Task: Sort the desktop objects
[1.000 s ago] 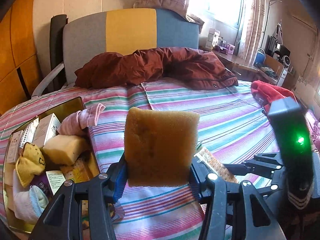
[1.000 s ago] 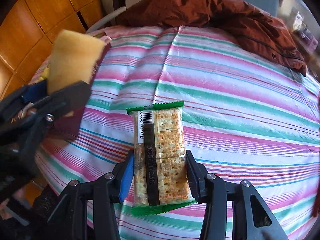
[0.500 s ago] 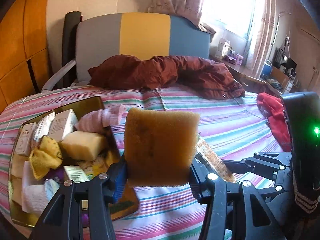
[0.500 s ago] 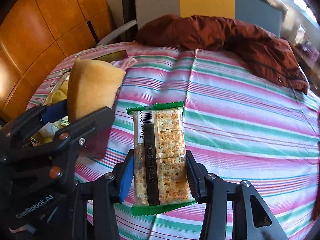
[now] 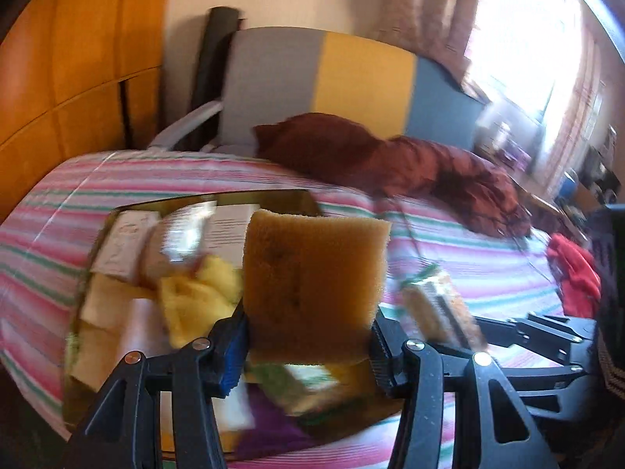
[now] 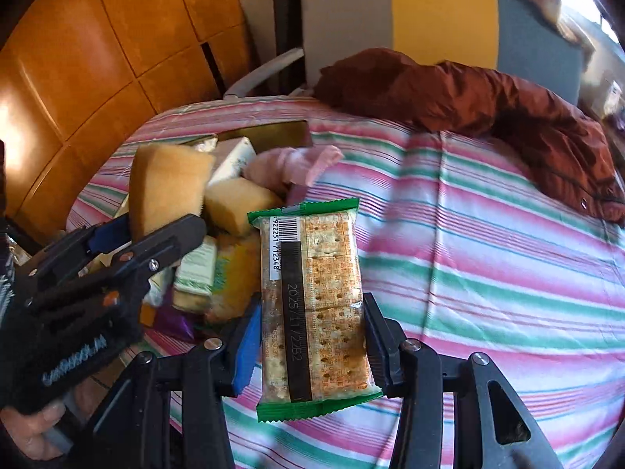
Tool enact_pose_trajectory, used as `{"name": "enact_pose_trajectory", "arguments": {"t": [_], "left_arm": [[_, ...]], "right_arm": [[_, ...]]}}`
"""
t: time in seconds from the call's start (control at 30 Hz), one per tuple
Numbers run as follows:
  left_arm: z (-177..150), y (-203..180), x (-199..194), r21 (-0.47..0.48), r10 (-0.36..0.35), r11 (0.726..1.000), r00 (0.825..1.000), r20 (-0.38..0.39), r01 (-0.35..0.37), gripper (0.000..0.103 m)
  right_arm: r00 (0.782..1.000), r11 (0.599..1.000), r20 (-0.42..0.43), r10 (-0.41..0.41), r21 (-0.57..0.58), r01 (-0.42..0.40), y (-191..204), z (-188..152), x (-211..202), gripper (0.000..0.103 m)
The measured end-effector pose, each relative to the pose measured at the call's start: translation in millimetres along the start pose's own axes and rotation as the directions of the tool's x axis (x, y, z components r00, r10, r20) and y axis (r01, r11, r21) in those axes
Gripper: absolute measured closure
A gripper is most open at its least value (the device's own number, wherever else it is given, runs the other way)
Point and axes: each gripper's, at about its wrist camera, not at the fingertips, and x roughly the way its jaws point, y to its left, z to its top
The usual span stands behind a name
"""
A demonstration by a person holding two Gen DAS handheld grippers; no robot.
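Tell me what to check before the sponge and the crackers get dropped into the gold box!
1. Left tongs gripping the sponge: ok, squeezed on both sides.
2. Right tongs gripping the cracker pack: ok, upright between the pads.
3. Sponge over the gold box: ok, it hangs above the things inside.
4. Cracker pack over the box: not ok, mostly over the striped sheet beside it.
5. Room in the box: cannot tell, it looks crowded.
6. The two tongs apart: ok, close but not touching.

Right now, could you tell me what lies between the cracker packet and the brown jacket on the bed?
Only bare striped bedspread lies between the cracker packet and the brown jacket, as the right wrist view shows.
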Motion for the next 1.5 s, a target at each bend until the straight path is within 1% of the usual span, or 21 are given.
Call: {"name": "enact_pose_trajectory", "arguments": {"t": [0.13, 0.2, 0.33, 0.43, 0.5, 0.57, 0.6, 0.63, 0.67, 0.73, 0.8, 0.87, 0.93, 1.0, 1.07, 1.17, 1.27, 1.43, 1.5], "left_arm": [[0, 48, -3, -0.087, 0.059, 0.994, 0.998, 0.000, -0.059, 0.050], [-1, 65, -3, -0.118, 0.081, 0.990, 0.997, -0.007, -0.081, 0.050], [-4, 86, -5, -0.155, 0.091, 0.984, 0.996, -0.013, -0.092, 0.050], [-2, 84, -3, -0.150, 0.074, 0.986, 0.997, -0.010, -0.075, 0.050], [3, 79, 3, -0.146, 0.056, 0.988, 0.998, -0.014, -0.058, 0.050], [7, 74, 13, -0.142, 0.046, 0.989, 0.999, -0.024, -0.049, 0.048], [8, 74, 21, -0.144, 0.049, 0.988, 0.998, -0.038, -0.054, 0.048], [9, 74, 28, -0.157, 0.047, 0.986, 0.997, -0.060, -0.056, 0.046], [10, 76, 34, -0.167, 0.038, 0.985, 0.996, -0.077, -0.051, 0.043], [9, 77, 39, -0.177, 0.042, 0.982, 0.995, -0.096, -0.058, 0.042], [6, 75, 37, -0.171, 0.051, 0.983, 0.995, -0.088, -0.066, 0.039], [4, 77, 33, -0.174, 0.057, 0.982, 0.995, -0.082, -0.070, 0.034], [1, 78, 28, -0.177, 0.065, 0.981, 0.995, -0.074, -0.077, 0.032], [0, 81, 22, -0.184, 0.079, 0.979, 0.995, -0.060, -0.089, 0.029], [0, 83, 14, -0.186, 0.086, 0.978, 0.995, -0.042, -0.092, 0.024], [-1, 89, 1, -0.209, 0.090, 0.974, 0.996, -0.007, -0.089, 0.023], [-2, 97, -8, -0.235, 0.096, 0.968, 0.995, 0.008, -0.092, 0.022], [-5, 99, -12, -0.206, 0.140, 0.969, 0.990, 0.004, -0.136, 0.022], [-5, 102, -14, -0.216, 0.150, 0.965, 0.989, 0.007, -0.145, 0.022]], "right_arm": [[1.000, 0.999, -0.004, 0.028, -0.021, -0.028, 21, 11, 8, 0.055], [0.999, 0.999, -0.009, 0.039, -0.031, -0.040, 30, 15, 11, 0.055], [0.998, 0.997, -0.013, 0.060, -0.041, -0.061, 48, 26, 23, 0.055], [0.998, 0.998, -0.015, 0.065, -0.025, -0.066, 55, 33, 30, 0.055], [0.996, 0.997, -0.024, 0.082, -0.007, -0.083, 56, 37, 36, 0.055], [0.996, 0.997, -0.040, 0.078, 0.004, -0.077, 56, 38, 43, 0.052], [0.996, 0.997, -0.046, 0.077, 0.009, -0.077, 55, 37, 46, 0.050], [0.996, 0.997, -0.048, 0.075, 0.012, -0.075, 54, 36, 48, 0.044], [0.996, 0.997, -0.050, 0.071, 0.006, -0.071, 54, 34, 49, 0.044], [0.997, 0.998, -0.053, 0.062, -0.007, -0.062, 54, 31, 50, 0.043], [0.997, 0.998, -0.051, 0.059, -0.016, -0.060, 53, 28, 49, 0.042], [0.997, 0.998, -0.048, 0.056, -0.022, -0.057, 53, 25, 48, 0.041], [0.998, 0.998, -0.042, 0.053, -0.028, -0.054, 54, 23, 47, 0.041], [0.998, 0.998, -0.036, 0.056, -0.034, -0.057, 56, 21, 45, 0.041], [0.998, 0.998, -0.033, 0.052, -0.039, -0.053, 58, 19, 44, 0.038], [0.999, 0.998, -0.024, 0.045, -0.044, -0.046, 60, 16, 42, 0.037], [0.999, 0.998, -0.007, 0.034, -0.051, -0.035, 62, 14, 37, 0.036], [1.000, 0.997, 0.010, 0.025, -0.067, -0.024, 66, 11, 31, 0.034], [1.000, 0.997, 0.013, 0.019, -0.072, -0.018, 69, 9, 31, 0.033]]}}
